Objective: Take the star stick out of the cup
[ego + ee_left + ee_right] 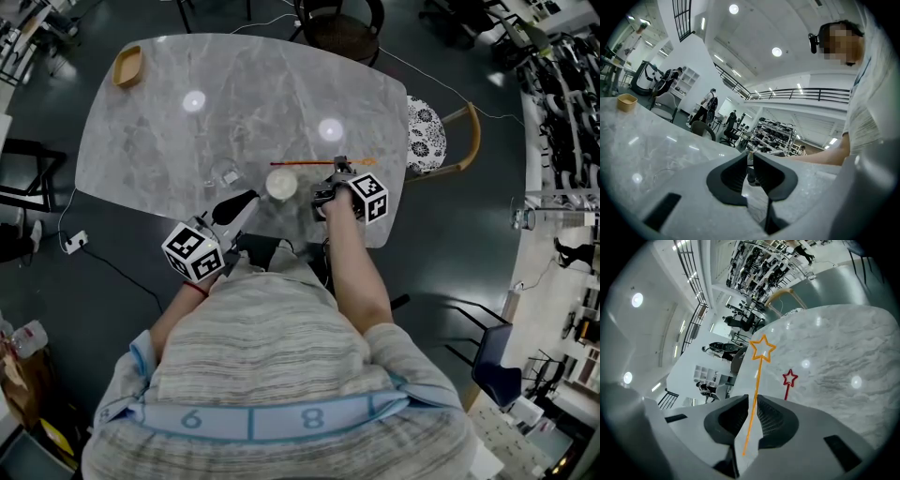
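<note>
An orange star stick [762,348] runs up from between the jaws of my right gripper [752,399], which is shut on its shaft; the star end hangs above the marble table [843,348]. In the head view this gripper [339,172] is just right of the white cup [281,184], with the orange star [366,162] beyond it. A red star stick [789,379] lies flat on the table, seen as a thin red line [300,163] behind the cup. My left gripper [246,199] is near the table's front edge, left of the cup, its jaws [750,157] together on nothing.
A clear glass [225,173] stands left of the cup. A wooden bowl [128,66] sits at the table's far left corner. A chair with a patterned cushion [427,131] is at the right edge, another chair [339,23] at the far side.
</note>
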